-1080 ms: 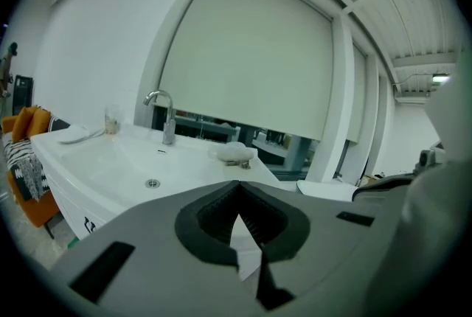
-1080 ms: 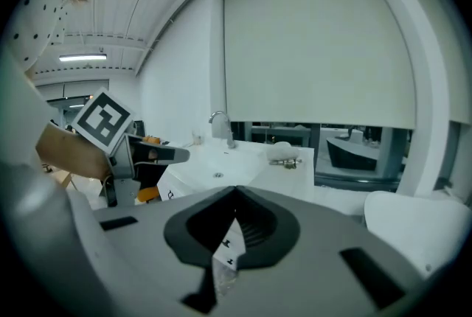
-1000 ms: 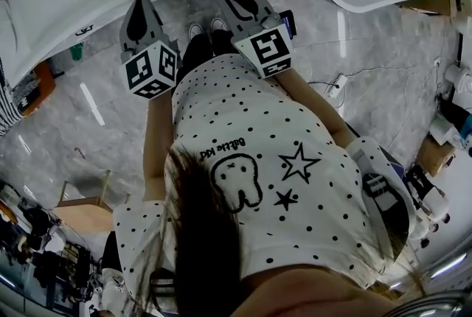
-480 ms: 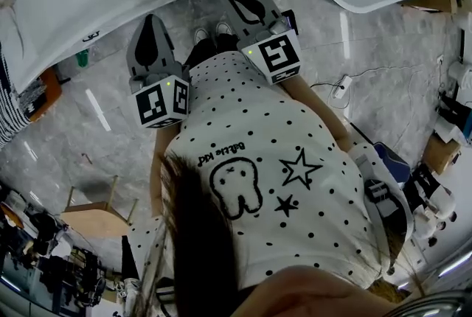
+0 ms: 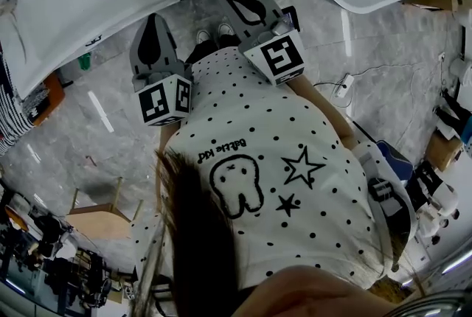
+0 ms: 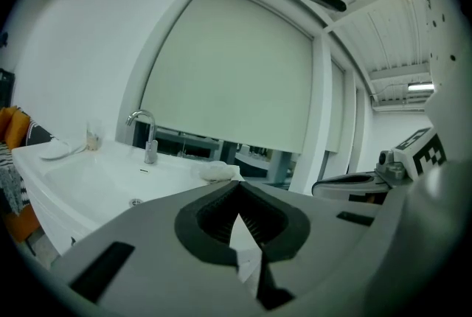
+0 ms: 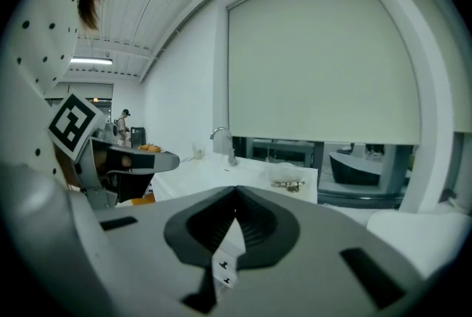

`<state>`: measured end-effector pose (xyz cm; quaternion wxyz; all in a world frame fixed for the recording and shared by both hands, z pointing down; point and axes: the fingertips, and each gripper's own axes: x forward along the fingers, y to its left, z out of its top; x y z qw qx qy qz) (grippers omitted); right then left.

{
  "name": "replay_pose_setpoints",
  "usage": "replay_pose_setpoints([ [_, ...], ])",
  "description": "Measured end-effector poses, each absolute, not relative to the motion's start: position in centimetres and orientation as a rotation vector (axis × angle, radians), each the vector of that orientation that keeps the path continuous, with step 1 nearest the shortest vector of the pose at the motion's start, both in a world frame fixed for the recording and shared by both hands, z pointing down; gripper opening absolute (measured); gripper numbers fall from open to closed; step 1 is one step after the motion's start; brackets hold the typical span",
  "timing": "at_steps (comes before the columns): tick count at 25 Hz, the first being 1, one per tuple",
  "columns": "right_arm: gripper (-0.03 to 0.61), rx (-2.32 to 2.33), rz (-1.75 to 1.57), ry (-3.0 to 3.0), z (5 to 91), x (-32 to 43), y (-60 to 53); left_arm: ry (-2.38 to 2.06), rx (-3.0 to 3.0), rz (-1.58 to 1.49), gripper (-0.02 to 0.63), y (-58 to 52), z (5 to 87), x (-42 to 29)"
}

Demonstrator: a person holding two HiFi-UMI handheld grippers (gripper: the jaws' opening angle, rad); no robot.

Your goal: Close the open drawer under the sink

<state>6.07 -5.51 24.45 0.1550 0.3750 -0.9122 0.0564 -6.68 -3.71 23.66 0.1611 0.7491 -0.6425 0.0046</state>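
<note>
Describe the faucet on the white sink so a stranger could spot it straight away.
Find the big pale window blind; directly below it runs the long white sink. At the sink's back edge stands the faucet, a chrome gooseneck, arched and taller than the clear glass on its left and the crumpled white cloth on its right.
</note>
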Motion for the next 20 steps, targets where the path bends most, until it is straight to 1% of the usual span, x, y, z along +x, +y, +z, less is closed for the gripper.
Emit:
replay_pose_setpoints([
  [20,0.012,1.046,0.085,-2.624,24.2,4.8,-5.8,-1.844,2.156,-0.038,0.005,-4.4,23.4,-7.5],
])
